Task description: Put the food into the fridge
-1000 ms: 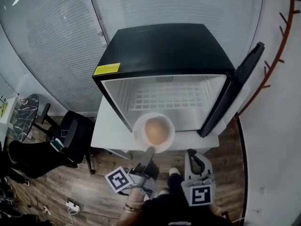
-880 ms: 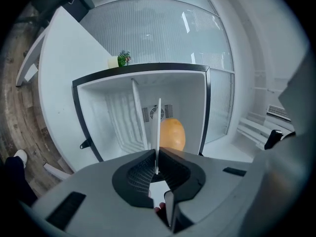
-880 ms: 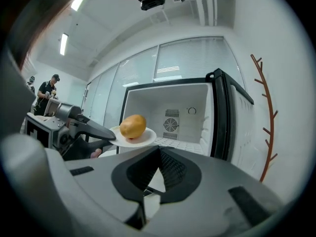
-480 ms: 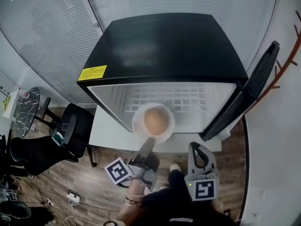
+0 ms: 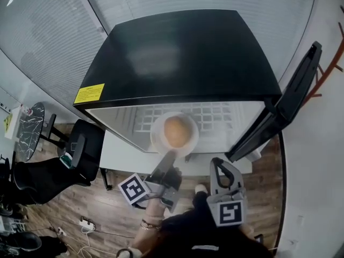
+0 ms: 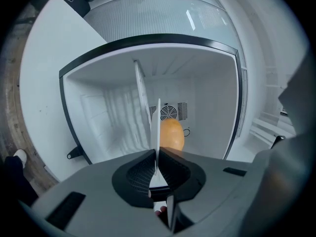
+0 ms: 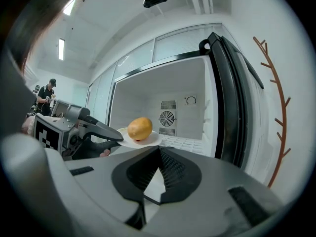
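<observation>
**Item: food (image 5: 176, 131), on plate (image 5: 157, 140).** One rounded orange-yellow piece, slightly oval, sat at the plate's middle. The plate was white, shallow and carried about level at the mouth of the fridge (image 5: 183, 52), over the front of the wire shelf (image 5: 215, 112).

**Holder: left gripper (image 5: 168, 156).** Its jaws were closed on the plate's near rim. In the left gripper view the plate (image 6: 159, 125) showed edge-on between them, with the food (image 6: 172, 135) straight ahead along the jaw line, towards the fan grille (image 6: 169, 113) on the back wall. This was the nearer gripper, and the only one touching the load.

**Spare: right gripper (image 5: 219, 165).** It hung to the right of the plate and nearer the person. Its jaws were together with nothing between them, as its own view showed (image 7: 159, 149). From there the food (image 7: 139, 128) and plate (image 7: 148, 141) lay ahead and to the left.

**Key relation.** The plate reached forward from the left jaws into the opening, so the way in appeared to be straight along the jaw line.

**Edges.**
- The dark front frame stood on either side of the plate.
- The shelf lay below it.
- The door (image 5: 293, 95) was swung wide to the right, well apart from the plate.

**Room.** No other item showed on the shelf, so the cavity looked free for setting the plate down.

**Support.** The fridge stood on a white table (image 5: 123, 155).
</observation>
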